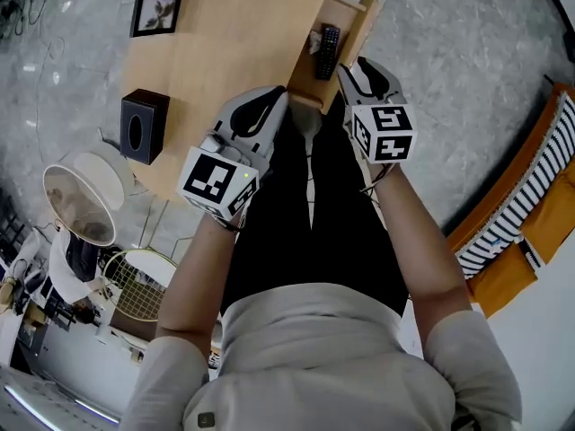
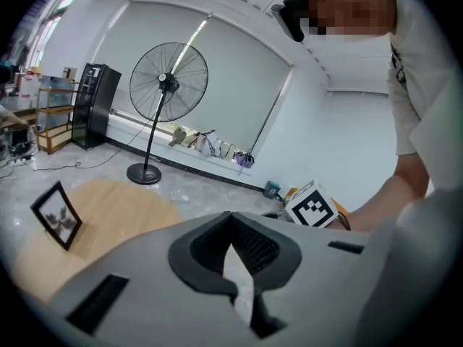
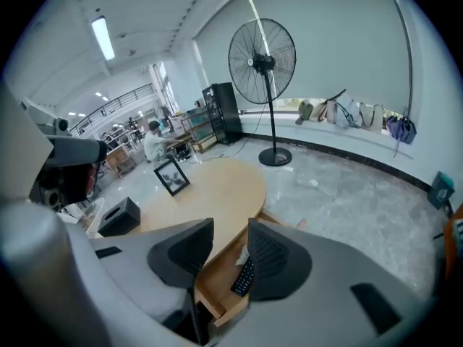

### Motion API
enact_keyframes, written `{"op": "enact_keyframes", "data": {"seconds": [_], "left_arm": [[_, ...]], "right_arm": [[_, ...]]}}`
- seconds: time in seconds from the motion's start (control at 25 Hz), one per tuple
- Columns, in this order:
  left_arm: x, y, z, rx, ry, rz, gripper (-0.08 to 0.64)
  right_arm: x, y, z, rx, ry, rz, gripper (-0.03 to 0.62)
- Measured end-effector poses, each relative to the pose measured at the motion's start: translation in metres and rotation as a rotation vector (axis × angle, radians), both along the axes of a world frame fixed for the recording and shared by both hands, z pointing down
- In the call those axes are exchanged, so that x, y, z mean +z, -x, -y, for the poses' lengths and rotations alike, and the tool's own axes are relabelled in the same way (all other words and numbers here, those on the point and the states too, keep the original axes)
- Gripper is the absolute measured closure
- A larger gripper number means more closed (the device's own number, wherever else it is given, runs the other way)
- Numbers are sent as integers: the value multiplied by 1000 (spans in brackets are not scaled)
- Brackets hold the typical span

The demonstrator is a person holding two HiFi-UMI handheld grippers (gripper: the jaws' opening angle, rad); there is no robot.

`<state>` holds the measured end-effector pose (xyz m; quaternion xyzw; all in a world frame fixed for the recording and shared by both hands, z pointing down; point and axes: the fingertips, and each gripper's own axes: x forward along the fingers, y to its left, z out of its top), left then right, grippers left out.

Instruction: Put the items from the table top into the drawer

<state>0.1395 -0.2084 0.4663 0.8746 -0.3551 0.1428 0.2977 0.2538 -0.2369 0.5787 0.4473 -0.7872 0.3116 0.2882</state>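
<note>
While the drawer [image 1: 362,21] stands pulled out at the 3 o'clock edge of the wooden table [image 1: 234,34], two things are left on the table top. The black tissue box [image 1: 144,126] sits at about 9 o'clock from the left gripper [image 1: 269,106], near it, with its long axis and slot running 12 to 6 in the head view. The framed picture [image 1: 156,14] stands further off at 11 o'clock. By my reckoning the left gripper is the nearer to both. The right gripper [image 1: 359,74] hovers at the drawer's 5 o'clock, just beside its near end. The left jaws meet tip to tip on nothing. The right jaws stand apart and empty. Inside the drawer a black remote control [image 1: 328,50] lies lengthwise, with a pale crumpled scrap [image 3: 243,254] beside it.
</note>
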Motion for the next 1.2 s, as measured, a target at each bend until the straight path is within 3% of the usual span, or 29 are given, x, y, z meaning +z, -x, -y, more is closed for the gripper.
{"op": "enact_keyframes", "data": {"seconds": [0.28, 0.8, 1.0, 1.2], "left_arm": [[-123, 22, -5, -63, -117, 9, 551], [-316, 40, -57, -187, -349, 23, 551], [-370, 41, -75, -271, -426, 36, 551], [-388, 35, -100, -375, -470, 54, 551]], "right_arm": [[-151, 6, -2, -54, -155, 41, 483], [-384, 15, -25, -272, -488, 141, 557], [-448, 17, -41, -389, -585, 192, 563], [-471, 22, -58, -515, -639, 251, 563]]}}
